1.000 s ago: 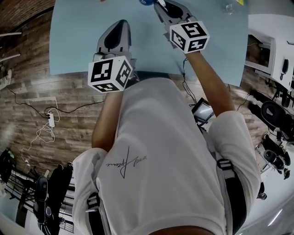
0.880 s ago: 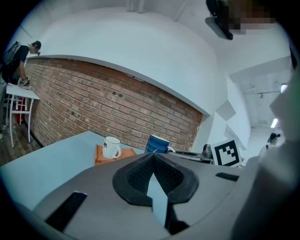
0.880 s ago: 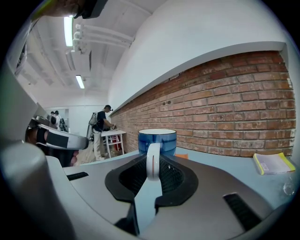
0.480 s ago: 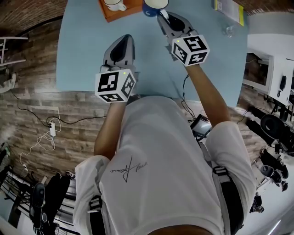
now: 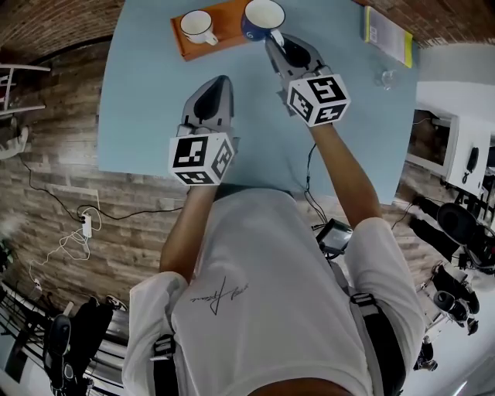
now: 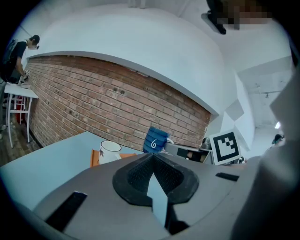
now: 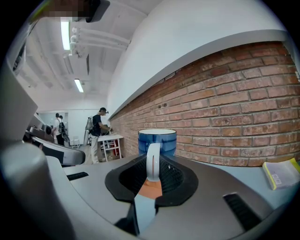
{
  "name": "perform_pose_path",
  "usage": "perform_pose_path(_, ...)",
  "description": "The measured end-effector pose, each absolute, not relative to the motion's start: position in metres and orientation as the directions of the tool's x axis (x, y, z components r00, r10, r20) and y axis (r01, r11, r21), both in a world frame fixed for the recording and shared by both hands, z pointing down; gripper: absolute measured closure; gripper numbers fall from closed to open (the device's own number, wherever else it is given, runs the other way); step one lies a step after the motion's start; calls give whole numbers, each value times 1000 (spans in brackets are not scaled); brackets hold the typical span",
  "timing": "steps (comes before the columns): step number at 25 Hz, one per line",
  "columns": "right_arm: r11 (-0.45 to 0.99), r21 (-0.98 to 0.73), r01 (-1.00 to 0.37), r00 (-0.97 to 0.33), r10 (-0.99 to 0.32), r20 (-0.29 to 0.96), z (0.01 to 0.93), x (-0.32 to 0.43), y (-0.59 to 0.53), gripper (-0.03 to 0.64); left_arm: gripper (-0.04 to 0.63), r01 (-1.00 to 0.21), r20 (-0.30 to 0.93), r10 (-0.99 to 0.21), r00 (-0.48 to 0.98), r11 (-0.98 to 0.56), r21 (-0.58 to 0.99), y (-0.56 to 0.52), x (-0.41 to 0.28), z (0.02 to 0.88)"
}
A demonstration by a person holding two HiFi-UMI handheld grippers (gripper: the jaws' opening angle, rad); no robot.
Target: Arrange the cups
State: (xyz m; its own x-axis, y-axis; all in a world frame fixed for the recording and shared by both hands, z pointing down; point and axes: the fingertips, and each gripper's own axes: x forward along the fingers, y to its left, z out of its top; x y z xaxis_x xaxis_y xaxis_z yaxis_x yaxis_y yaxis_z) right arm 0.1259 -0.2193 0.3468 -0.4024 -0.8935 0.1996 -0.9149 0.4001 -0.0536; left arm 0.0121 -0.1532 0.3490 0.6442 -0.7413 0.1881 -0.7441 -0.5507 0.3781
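- Two cups: the right gripper (image 5: 273, 39) fingers pinch the blue mug (image 5: 261, 15) by its handle, its body just beyond them.
- The left gripper (image 5: 220, 80) fingers meet, empty; the white cup (image 5: 195, 27) sits ahead on the orange tray (image 5: 229, 20).

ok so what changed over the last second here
Both grippers moved forward over the table. The right gripper carried the blue cup by its handle to the right end of the orange tray. The left gripper advanced beside it, empty. The view shifted too, bringing the tray and the white cup into sight. Unchanged: the right grip on the handle.
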Motion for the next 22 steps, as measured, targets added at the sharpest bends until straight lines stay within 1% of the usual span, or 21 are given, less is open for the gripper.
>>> perform_pose_path(22, 391, -96, -915, -402, -883, 243, 399, 128, -268, 555, 586, -756, 234, -742, 628, -511, 408, -182, 22, 383)
